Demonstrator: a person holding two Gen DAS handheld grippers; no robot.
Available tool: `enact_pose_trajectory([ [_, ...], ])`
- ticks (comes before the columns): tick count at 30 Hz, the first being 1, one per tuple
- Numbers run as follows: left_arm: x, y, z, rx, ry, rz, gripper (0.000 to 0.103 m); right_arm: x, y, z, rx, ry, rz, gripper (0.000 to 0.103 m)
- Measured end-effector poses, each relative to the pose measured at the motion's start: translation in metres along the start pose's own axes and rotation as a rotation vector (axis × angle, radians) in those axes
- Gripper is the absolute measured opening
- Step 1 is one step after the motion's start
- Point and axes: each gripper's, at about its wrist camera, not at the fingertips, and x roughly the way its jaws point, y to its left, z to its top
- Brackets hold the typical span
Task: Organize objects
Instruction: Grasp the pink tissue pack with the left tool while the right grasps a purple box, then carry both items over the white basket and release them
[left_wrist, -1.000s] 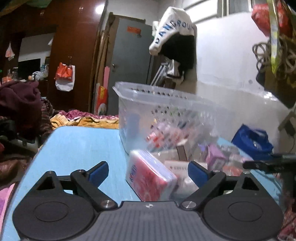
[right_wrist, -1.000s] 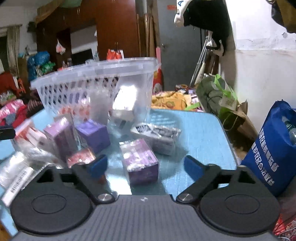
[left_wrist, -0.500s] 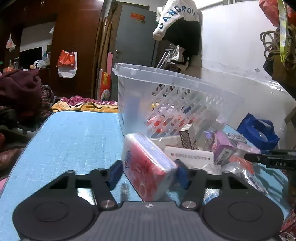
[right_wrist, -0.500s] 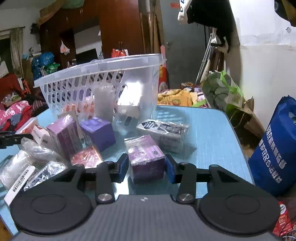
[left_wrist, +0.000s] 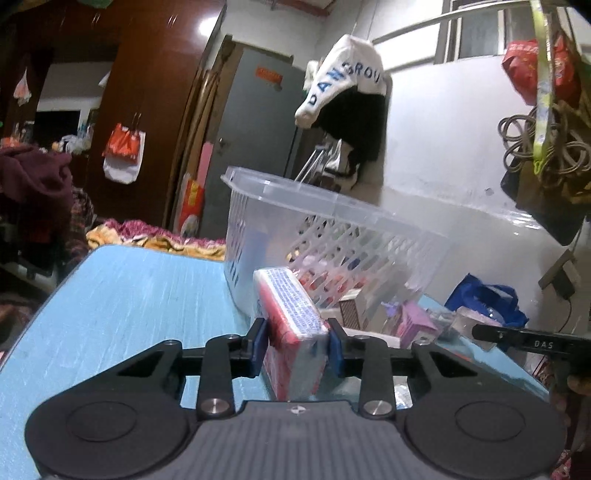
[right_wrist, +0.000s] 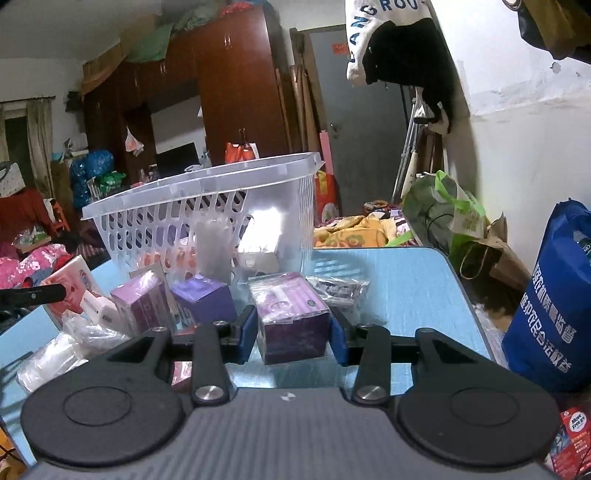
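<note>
My left gripper (left_wrist: 296, 346) is shut on a red and white tissue pack (left_wrist: 291, 325) and holds it above the blue table (left_wrist: 122, 295), just in front of the clear plastic basket (left_wrist: 332, 236). My right gripper (right_wrist: 293, 334) is shut on a purple box in clear wrap (right_wrist: 290, 317), lifted off the table (right_wrist: 406, 288) in front of the same basket (right_wrist: 207, 218). Several packets lie inside the basket.
Two more purple boxes (right_wrist: 173, 301), a dark wrapped packet (right_wrist: 340, 290) and clear bags (right_wrist: 62, 354) lie left of my right gripper. A blue bag (right_wrist: 554, 314) stands beside the table's right edge. The other gripper's finger shows in the left wrist view (left_wrist: 532, 336).
Both grippers went from open to shut, the left on the tissue pack and the right on the purple box. Both have since lifted their objects off the table.
</note>
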Motion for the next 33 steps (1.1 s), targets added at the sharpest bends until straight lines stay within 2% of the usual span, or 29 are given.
enact_pose_trajectory([
  [23,-0.017,-0.002,-0.005,0.074,-0.131,-0.08,0.037,-0.013,0.007,-0.005,-0.039,-0.108,-0.006,0.044],
  [30,-0.02,0.0,-0.005,0.068,-0.145,-0.097,0.037,-0.018,0.008,-0.006,-0.033,-0.137,-0.017,0.044],
  [32,-0.026,0.0,-0.005,0.074,-0.179,-0.121,0.037,-0.028,0.011,-0.001,-0.01,-0.162,0.006,0.043],
  [33,-0.027,0.0,-0.001,0.062,-0.18,-0.158,0.037,-0.034,0.015,0.005,-0.013,-0.184,0.023,0.043],
])
